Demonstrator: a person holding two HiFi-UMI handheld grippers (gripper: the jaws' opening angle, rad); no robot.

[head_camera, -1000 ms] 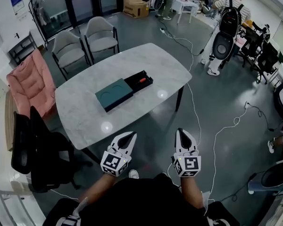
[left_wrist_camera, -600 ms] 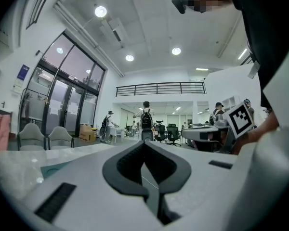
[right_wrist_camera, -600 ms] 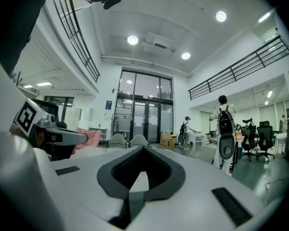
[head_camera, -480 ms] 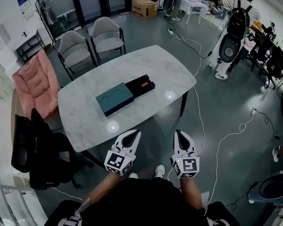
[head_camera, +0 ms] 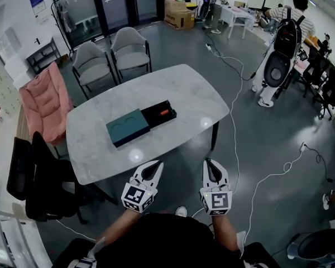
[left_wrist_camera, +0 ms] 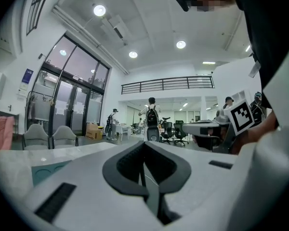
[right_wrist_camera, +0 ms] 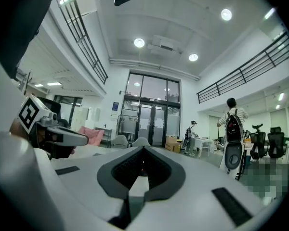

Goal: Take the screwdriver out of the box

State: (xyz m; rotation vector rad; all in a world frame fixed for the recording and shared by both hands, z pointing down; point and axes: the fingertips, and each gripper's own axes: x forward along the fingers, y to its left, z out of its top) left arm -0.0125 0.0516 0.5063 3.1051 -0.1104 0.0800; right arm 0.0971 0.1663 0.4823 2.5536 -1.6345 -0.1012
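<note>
A long box lies on the white marble table [head_camera: 95, 149], its teal lid [head_camera: 127, 126] slid left off a black tray [head_camera: 156, 116]. The screwdriver [head_camera: 164, 113], with a red-orange handle, rests in the tray's uncovered right part. My left gripper [head_camera: 155, 164] and right gripper [head_camera: 208, 163] hang side by side at the table's near edge, well short of the box, both pointing level at it. Each has its jaws together with nothing between them. The left gripper view shows its shut jaws over the teal lid [left_wrist_camera: 45, 170]; the right gripper [right_wrist_camera: 143, 150] looks the same.
Two grey chairs [head_camera: 109, 57] stand at the table's far side, a pink chair [head_camera: 42, 102] to its left and a black office chair [head_camera: 39, 177] at the near left corner. White cables [head_camera: 234, 110] trail over the floor on the right. A person [head_camera: 287, 21] stands far right.
Both grippers have moved forward to the table's near edge, and the view has advanced with them. Their jaws stayed shut. The box has not moved.
</note>
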